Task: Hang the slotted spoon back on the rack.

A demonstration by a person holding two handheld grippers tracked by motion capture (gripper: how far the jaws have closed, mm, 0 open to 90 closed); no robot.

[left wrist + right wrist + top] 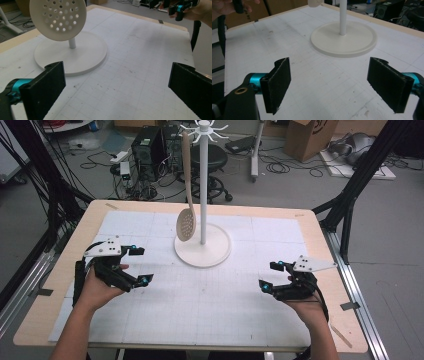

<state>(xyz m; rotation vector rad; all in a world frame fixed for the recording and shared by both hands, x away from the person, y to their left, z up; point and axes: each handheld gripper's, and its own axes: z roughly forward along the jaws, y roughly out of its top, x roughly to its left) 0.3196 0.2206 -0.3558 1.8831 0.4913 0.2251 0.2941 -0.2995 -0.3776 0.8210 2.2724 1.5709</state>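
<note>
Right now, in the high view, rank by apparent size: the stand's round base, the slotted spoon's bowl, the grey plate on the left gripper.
1. Round base
2. Grey plate
3. Spoon bowl, though it looks close to the plate.

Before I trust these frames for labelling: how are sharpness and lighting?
High view: even light, slightly soft, slotted spoon readable. Left gripper view: spoon holes crisp, far table edge soft. Right gripper view: stand base clear, faint shadow; near jaws sharp.

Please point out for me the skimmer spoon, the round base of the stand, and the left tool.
skimmer spoon (186, 225): high view, on its perforated bowl.
round base (352, 42): right gripper view, on its flat top.
left tool (141, 265): high view, midway between its open fingertips.
</note>
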